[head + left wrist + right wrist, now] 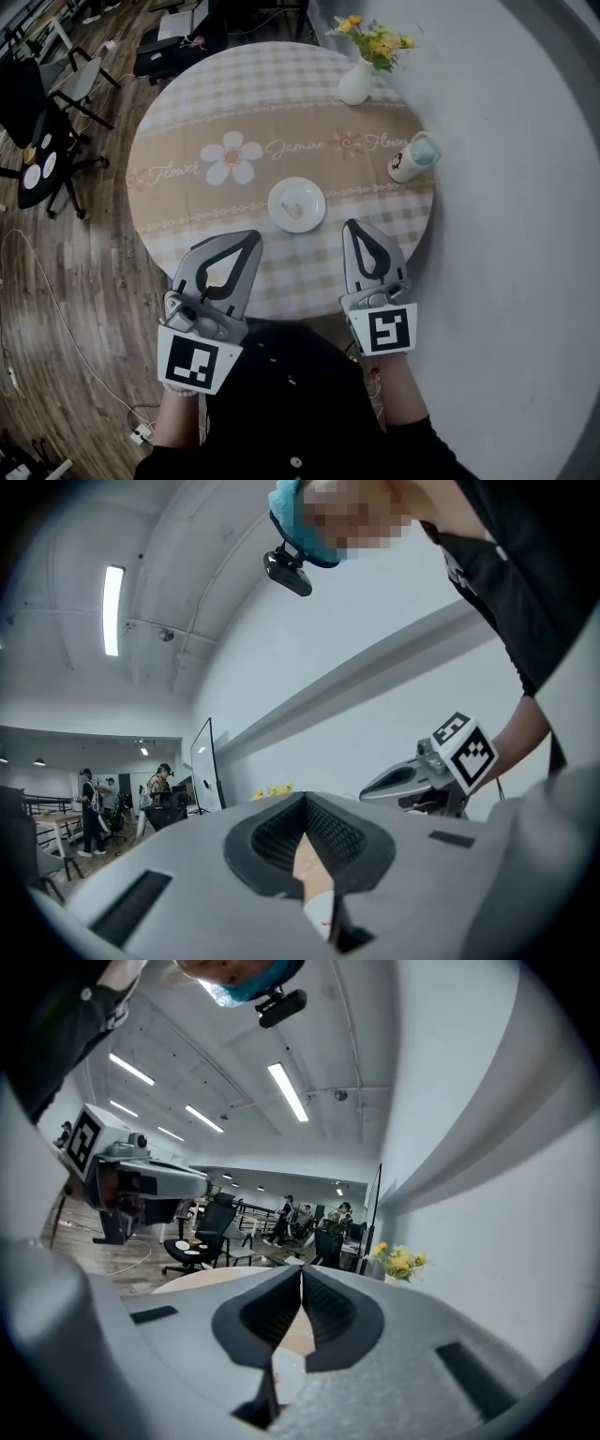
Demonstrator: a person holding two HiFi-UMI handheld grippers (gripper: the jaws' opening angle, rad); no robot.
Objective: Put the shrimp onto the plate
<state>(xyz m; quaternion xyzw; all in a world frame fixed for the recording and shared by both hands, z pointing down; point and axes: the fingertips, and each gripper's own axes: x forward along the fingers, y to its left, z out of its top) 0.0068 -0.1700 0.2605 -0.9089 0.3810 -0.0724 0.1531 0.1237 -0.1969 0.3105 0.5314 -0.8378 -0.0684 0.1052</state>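
Your left hand-held gripper (pixel 251 237) and right hand-held gripper (pixel 354 227) are both clenched, empty. The shrimp (pixel 292 209) lies on the plate (pixel 317 199) just ahead, between them.

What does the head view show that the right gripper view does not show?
Only the head view: the shrimp lying on the plate, and the mug. Only the right gripper view: ceiling lights and distant people. Both: the table, the flowers and the left tongs.
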